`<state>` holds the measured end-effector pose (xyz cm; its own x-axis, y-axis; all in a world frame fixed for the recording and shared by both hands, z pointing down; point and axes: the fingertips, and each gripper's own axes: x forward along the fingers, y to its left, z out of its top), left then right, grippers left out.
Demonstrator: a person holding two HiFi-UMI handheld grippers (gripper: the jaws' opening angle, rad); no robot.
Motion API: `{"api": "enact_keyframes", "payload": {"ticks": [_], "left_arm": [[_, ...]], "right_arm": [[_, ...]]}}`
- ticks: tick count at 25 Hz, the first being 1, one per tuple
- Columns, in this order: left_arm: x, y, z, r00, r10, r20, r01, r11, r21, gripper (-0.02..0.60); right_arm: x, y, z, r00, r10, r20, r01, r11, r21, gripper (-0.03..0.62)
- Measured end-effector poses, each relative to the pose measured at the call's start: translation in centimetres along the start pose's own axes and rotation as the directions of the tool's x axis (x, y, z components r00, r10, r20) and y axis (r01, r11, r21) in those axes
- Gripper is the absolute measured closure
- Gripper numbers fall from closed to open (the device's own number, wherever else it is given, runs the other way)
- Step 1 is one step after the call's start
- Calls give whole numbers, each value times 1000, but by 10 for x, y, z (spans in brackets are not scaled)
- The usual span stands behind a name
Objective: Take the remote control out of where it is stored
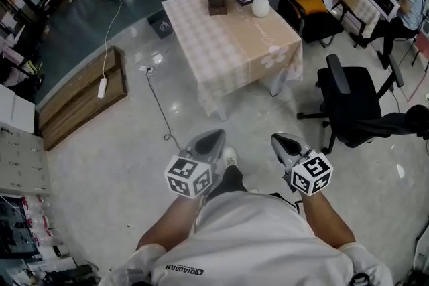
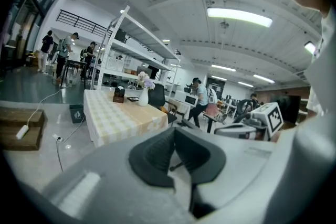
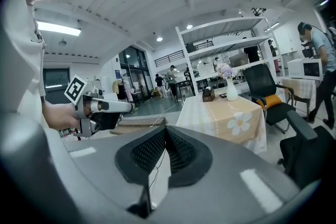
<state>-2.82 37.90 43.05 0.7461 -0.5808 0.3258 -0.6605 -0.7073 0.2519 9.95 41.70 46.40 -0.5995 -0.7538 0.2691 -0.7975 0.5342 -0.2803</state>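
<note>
Remote control is not visible in any view. I judge it is probably inside the small dark brown box (image 1: pixel 216 0), which stands at the far end of the square table with the beige checked cloth (image 1: pixel 228 57). This I cannot confirm. The box is well away from both claws.

The left gripper (image 1: pixel 212 135) has its jaws together with nothing between them, and the left gripper view shows the black ribbed pads meeting. The right gripper (image 1: pixel 279 139) is also closed and empty. Both are held low in front of the person, above the pale floor.

Several things could go wrong:
- A thin grey cable (image 1: pixel 158 106) runs across the floor between the person and the table, and a foot could catch it.
- The white vase with pink and lilac flowers (image 1: pixel 260 4) stands just beside the box. A wide reach could tip it over.
- The jaws must be opened before any grasp; closed jaws would only push the box along the cloth.
- The black office chair (image 1: pixel 352 104) stands near the table's right side and narrows the way there.

For writing, a line of dark capital letters is on the white shirt (image 1: pixel 201 269), upside down to the camera, and I cannot read it with certainty. The cubes carry only black-and-white square patterns.
</note>
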Motion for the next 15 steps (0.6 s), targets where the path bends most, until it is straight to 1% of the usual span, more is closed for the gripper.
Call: {"api": "enact_keyframes", "payload": {"ticks": [5,10,15], "left_arm": [[27,26,21,1000,-1,-8,2,1000,18,578],[54,56,50,1000,-26,-3,26,999,37,578],[75,98,77,999,-34,5,33,998,55,578]], "right_arm": [[30,-19,21,1000,1,-8,-1,1000,-3,589],[62,-44,46,1000,-29,-6,29,1000,0,589],[100,-63,71,999,-52,-5,52,999,-9,589]]}}
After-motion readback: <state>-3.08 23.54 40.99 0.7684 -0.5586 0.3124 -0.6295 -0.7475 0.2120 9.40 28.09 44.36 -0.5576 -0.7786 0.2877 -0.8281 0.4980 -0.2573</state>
